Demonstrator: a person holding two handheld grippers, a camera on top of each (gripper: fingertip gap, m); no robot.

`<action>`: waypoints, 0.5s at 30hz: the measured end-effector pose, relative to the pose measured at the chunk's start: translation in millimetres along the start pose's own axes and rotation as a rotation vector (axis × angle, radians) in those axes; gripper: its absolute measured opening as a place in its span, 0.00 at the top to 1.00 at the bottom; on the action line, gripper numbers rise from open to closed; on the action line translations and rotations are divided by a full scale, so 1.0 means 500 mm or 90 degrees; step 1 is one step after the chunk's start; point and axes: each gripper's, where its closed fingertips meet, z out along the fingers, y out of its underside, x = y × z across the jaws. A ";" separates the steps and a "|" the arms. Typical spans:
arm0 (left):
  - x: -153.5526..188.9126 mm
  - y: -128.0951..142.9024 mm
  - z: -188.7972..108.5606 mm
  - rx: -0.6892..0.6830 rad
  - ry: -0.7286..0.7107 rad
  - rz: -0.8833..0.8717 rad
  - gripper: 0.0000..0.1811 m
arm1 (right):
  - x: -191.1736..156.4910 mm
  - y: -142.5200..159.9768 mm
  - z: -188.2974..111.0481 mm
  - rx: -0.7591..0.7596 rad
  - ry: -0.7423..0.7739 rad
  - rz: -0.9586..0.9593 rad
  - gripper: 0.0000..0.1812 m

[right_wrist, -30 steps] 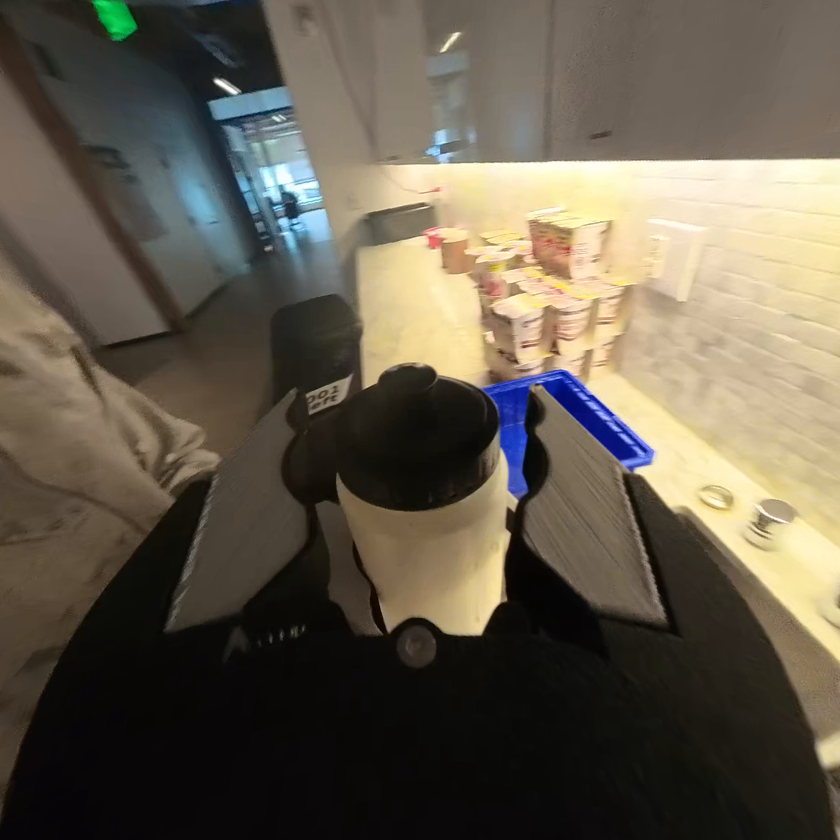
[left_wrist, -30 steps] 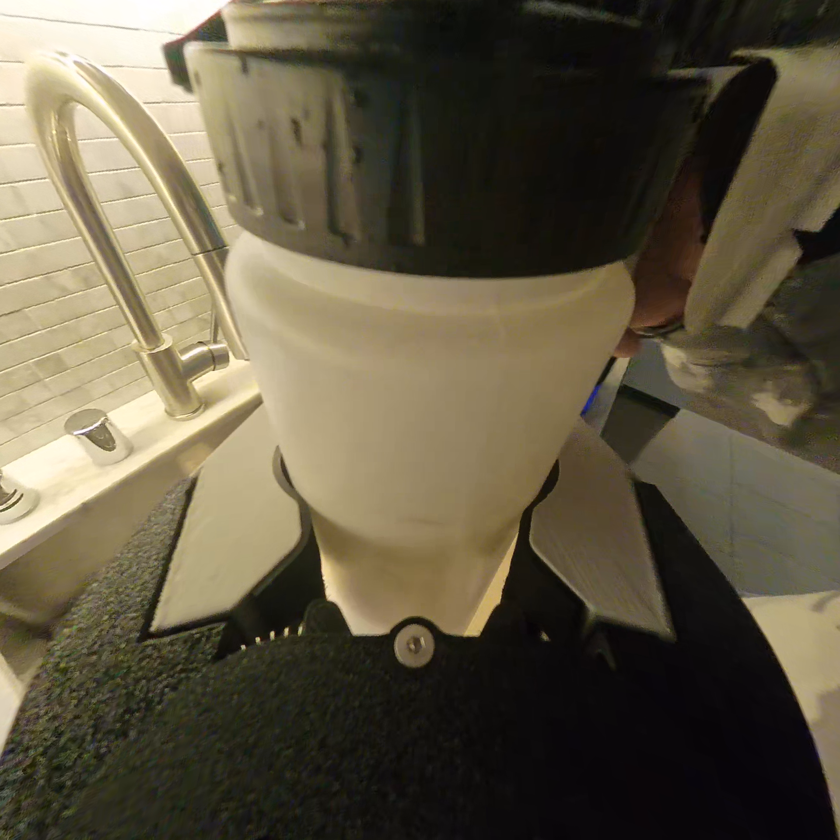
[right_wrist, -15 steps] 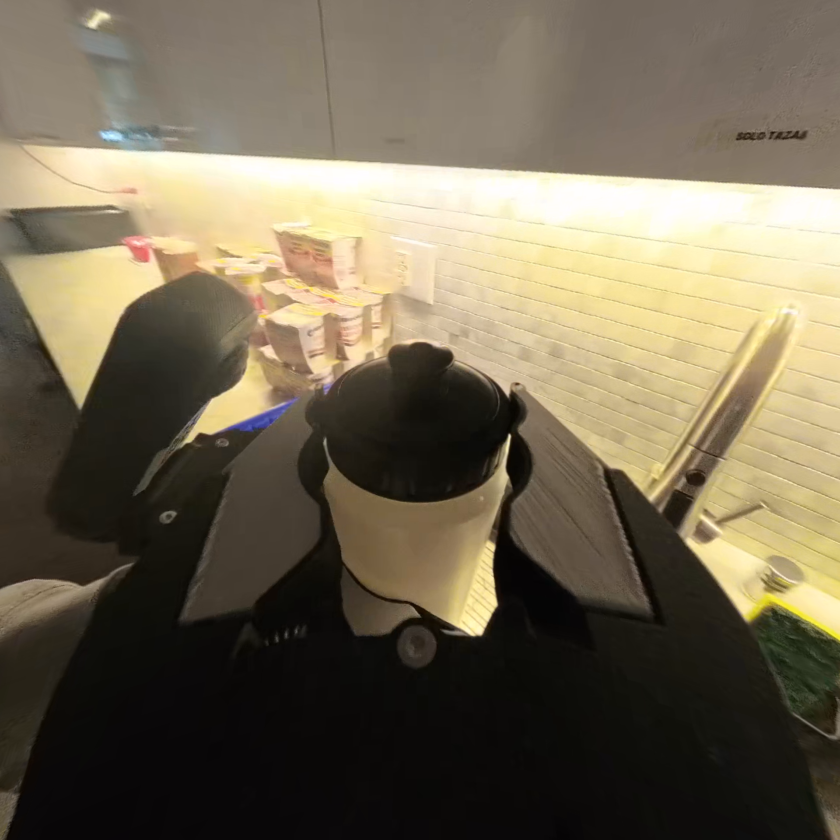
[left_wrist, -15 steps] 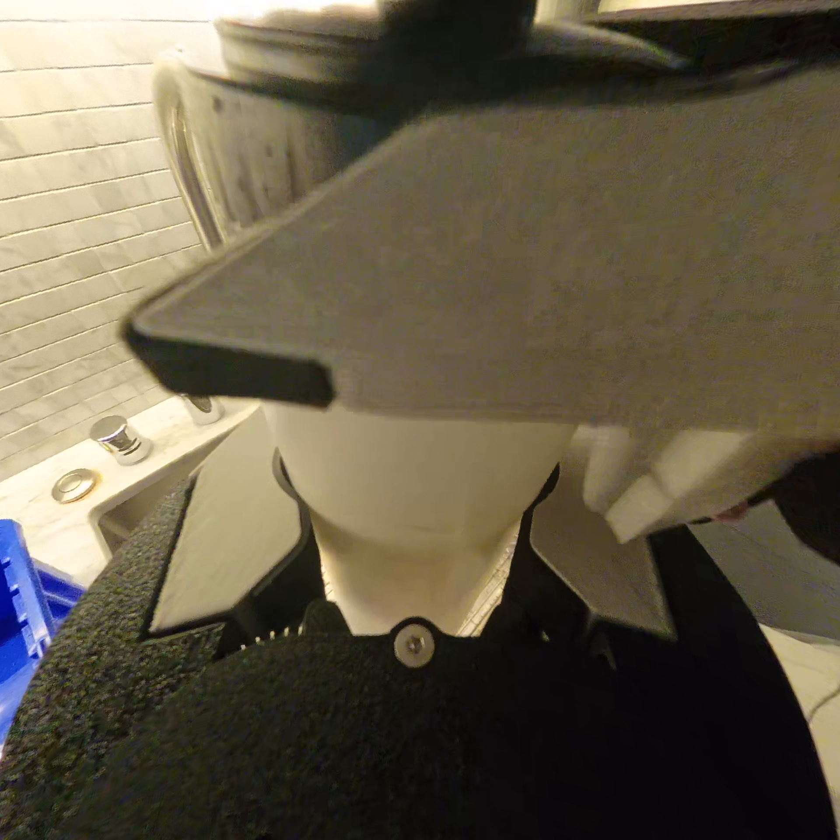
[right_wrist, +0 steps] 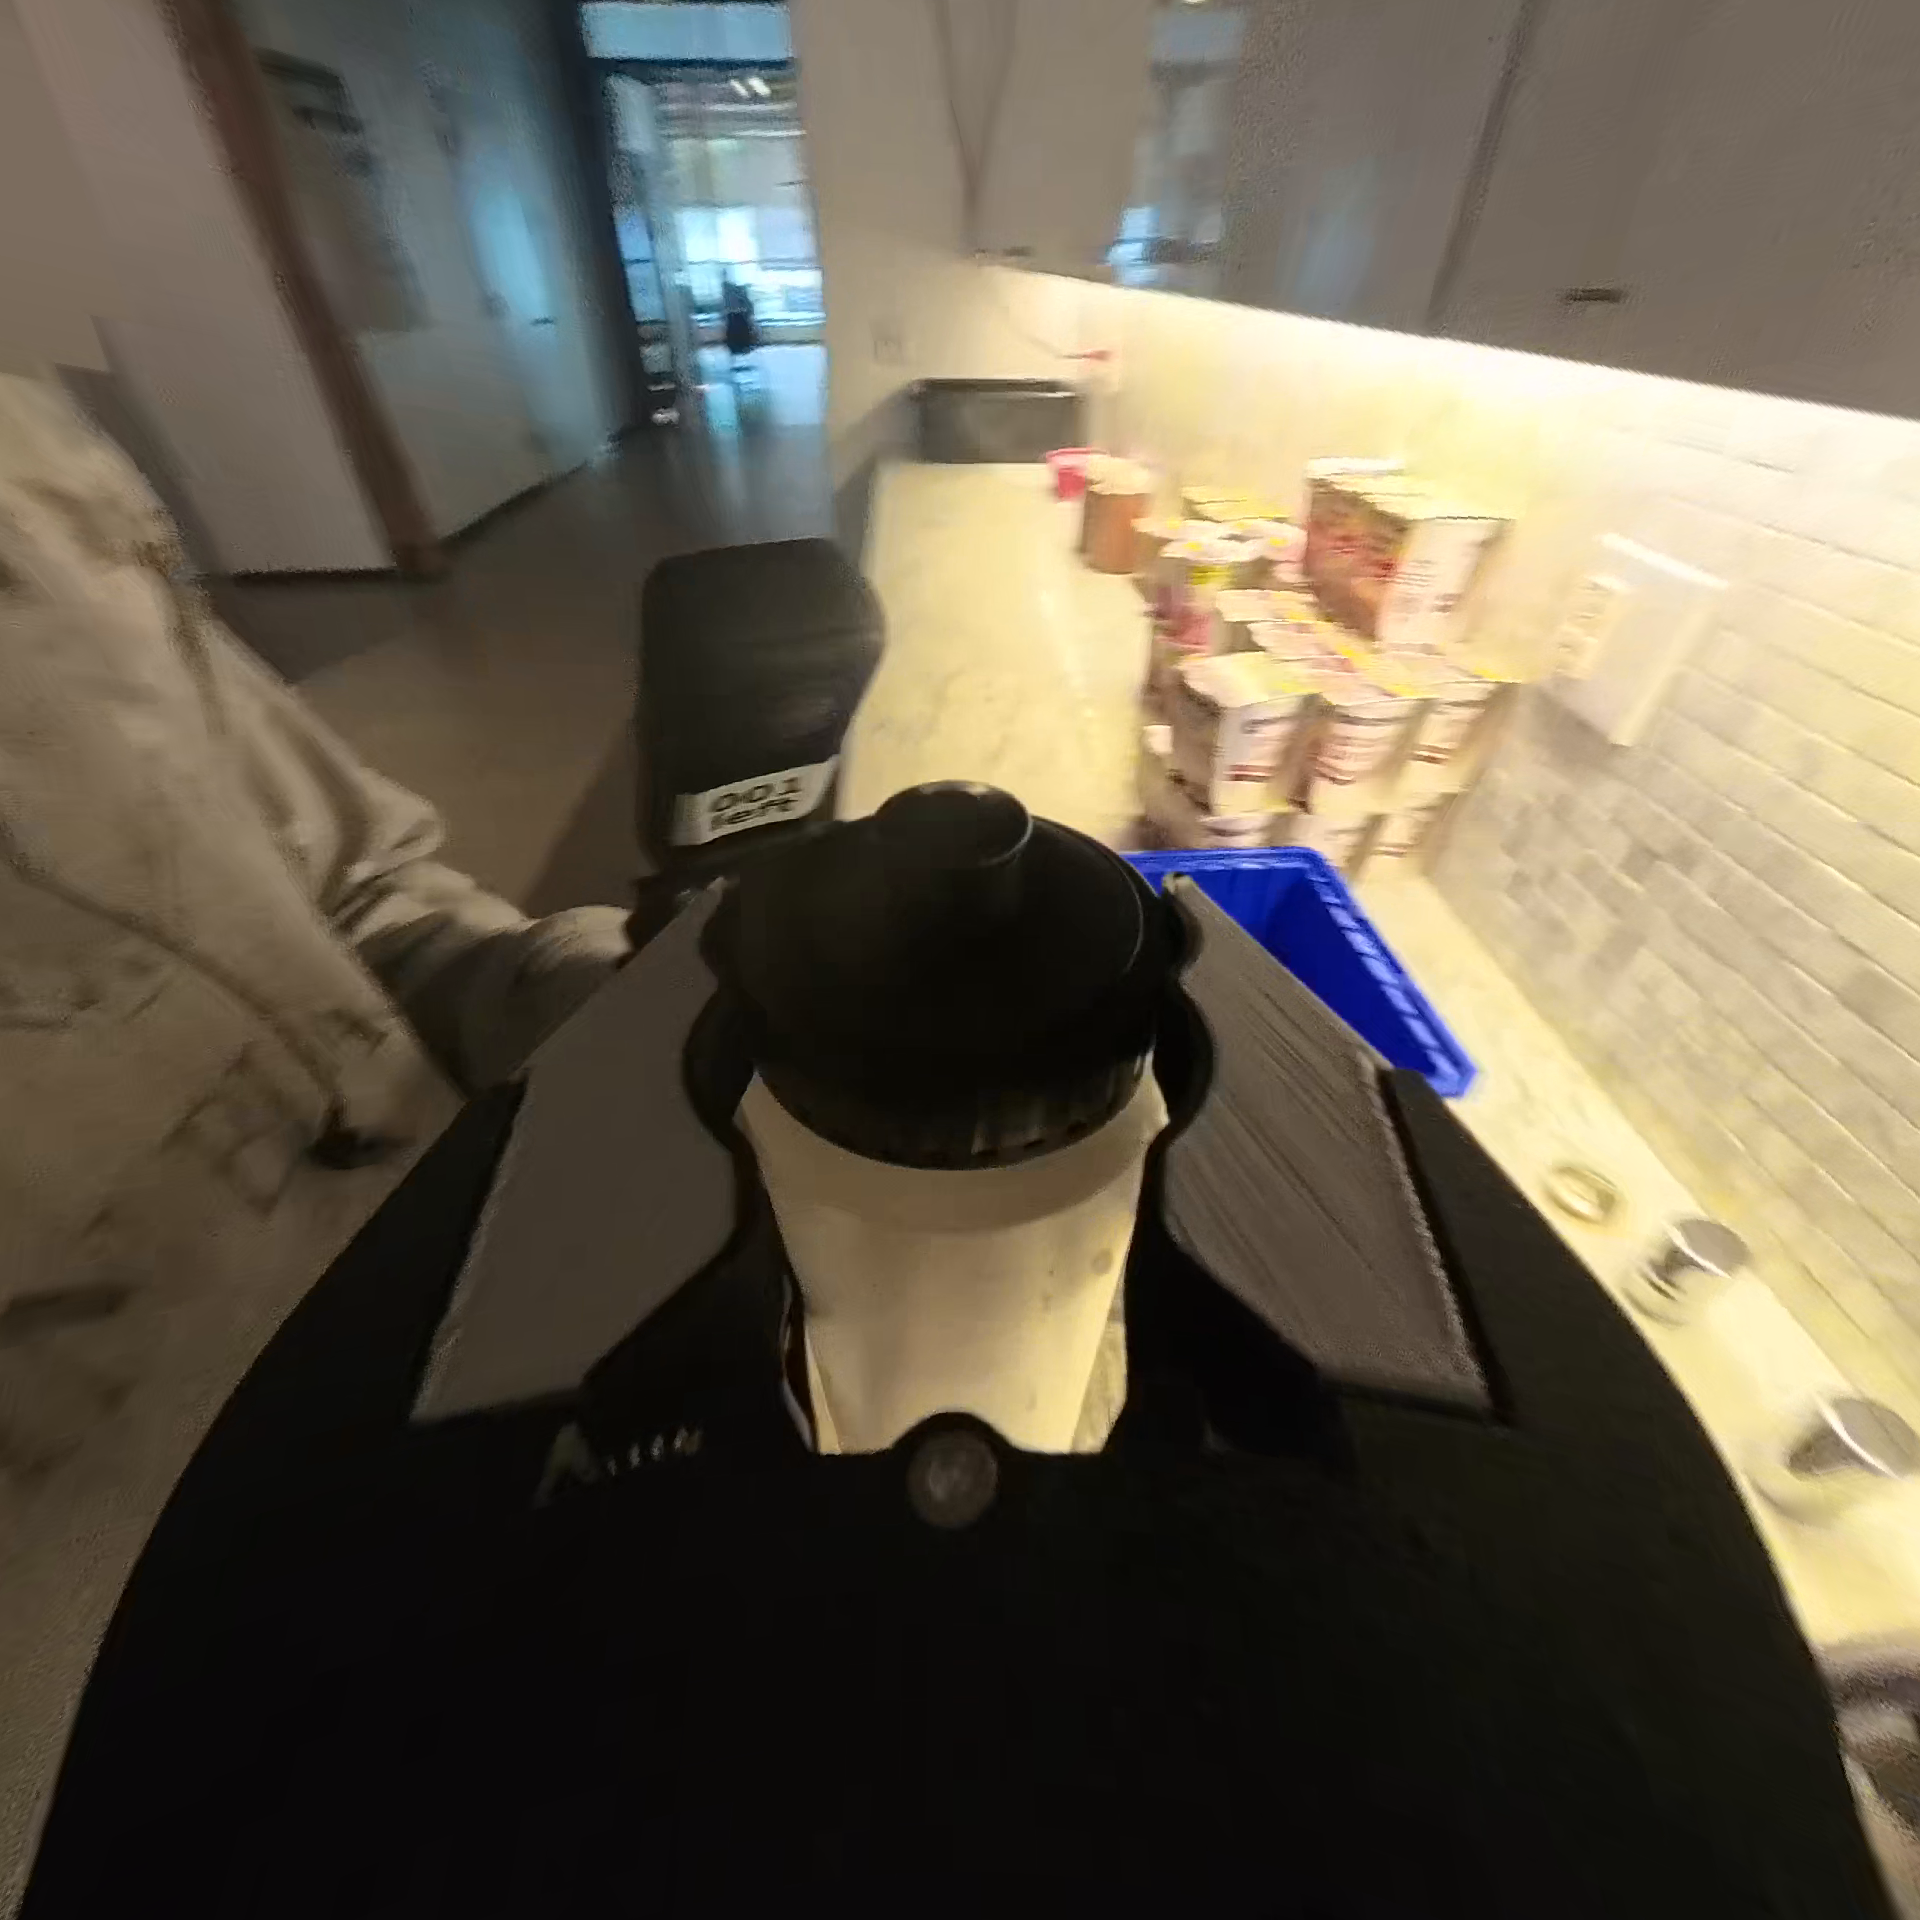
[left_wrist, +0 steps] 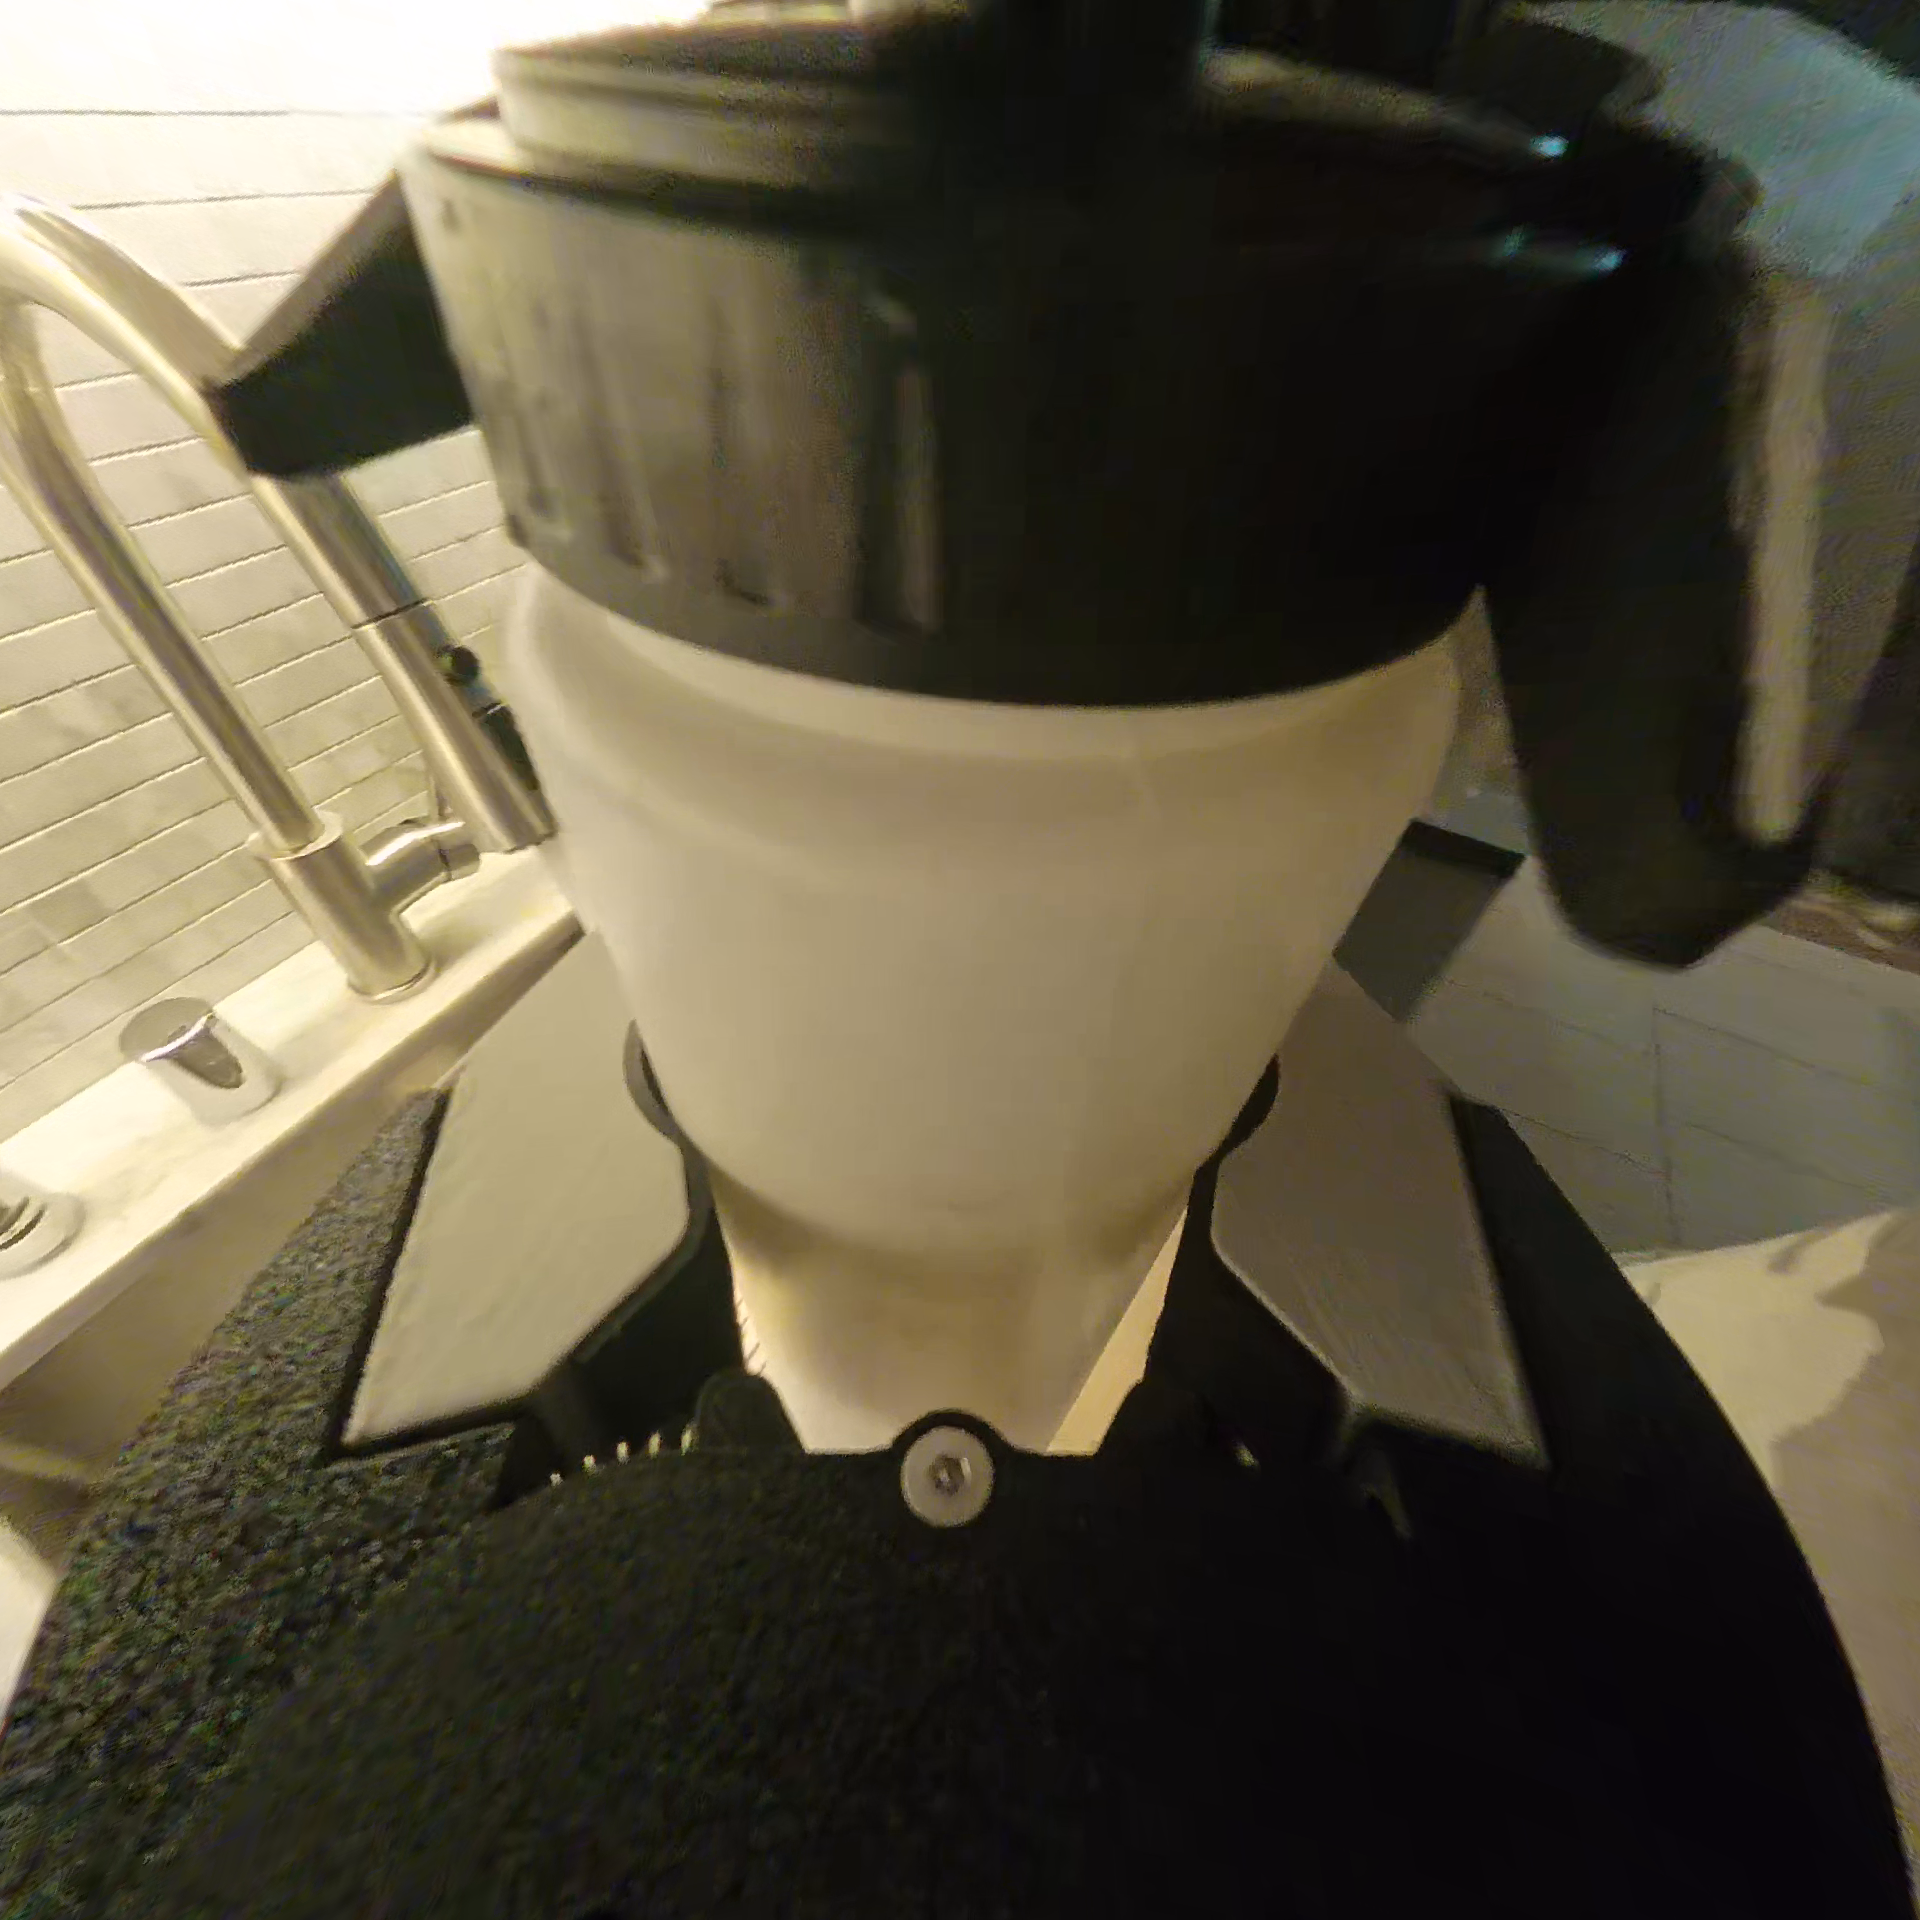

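brushed steel shows first at nine o'clock in the left wrist view, where a curved faucet rises from the pale table in front of a tiled wall, with a small chrome knob low beside it. at the centre the left gripper has its fingers closed around the narrow waist of a white plastic bottle, held up in the air above the sink edge. over that, at twelve o'clock, sits the ribbed black cap, and the right gripper is clamped about this cap from the far side, one dark finger tip jutting out at ten o'clock. in the right wrist view, going from nine o'clock, a light sleeve and the black body of the other tool come first, then the cap with its spout knob between the closed fingers, then at two o'clock a blue bin and stacked paper cups on the table along the wall. the bottle looks light, and its smooth squeezable wall may give or slip under a hard pinch, so the waist, where it narrows, seems the safest hold for the body; the cap looks stiff and its ribs should offer good bite for a turning grip.
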 end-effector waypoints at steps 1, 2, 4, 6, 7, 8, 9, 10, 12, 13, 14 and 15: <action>-0.012 0.004 0.001 -0.007 -0.022 -0.002 0.43 | 0.016 0.004 0.003 0.001 0.064 0.001 0.57; -0.026 0.010 0.003 -0.014 -0.049 -0.006 0.43 | 0.033 0.009 0.004 0.001 0.140 0.004 0.57; -0.055 0.022 0.007 -0.030 -0.106 -0.009 0.43 | 0.067 0.022 0.000 0.012 0.307 0.042 0.57; -0.072 0.035 0.013 -0.045 -0.143 0.003 0.43 | 0.087 0.039 -0.013 0.013 0.440 0.052 0.57; -0.074 0.038 0.016 -0.048 -0.145 0.007 0.43 | 0.090 0.044 -0.018 0.001 0.472 0.031 0.56; -0.071 0.039 0.018 -0.045 -0.133 0.003 0.43 | 0.087 0.041 -0.019 -0.003 0.469 0.011 0.54; -0.065 0.037 0.019 -0.039 -0.116 -0.009 0.43 | 0.080 0.037 -0.015 -0.010 0.429 -0.007 0.51; -0.057 0.035 0.019 -0.032 -0.092 -0.020 0.43 | 0.071 0.029 -0.010 -0.011 0.370 -0.019 0.49; -0.038 0.029 0.018 -0.021 -0.045 -0.017 0.43 | 0.037 0.024 -0.004 -0.026 0.199 -0.032 0.46; -0.027 0.028 0.017 -0.019 -0.024 -0.011 0.43 | 0.027 0.025 -0.008 -0.036 0.127 -0.028 0.46; -0.016 0.027 0.017 -0.021 -0.002 -0.004 0.43 | 0.014 0.026 -0.011 -0.044 0.055 -0.027 0.47; -0.004 0.027 0.018 -0.024 0.020 0.003 0.43 | 0.006 0.025 -0.014 -0.048 0.002 -0.023 0.48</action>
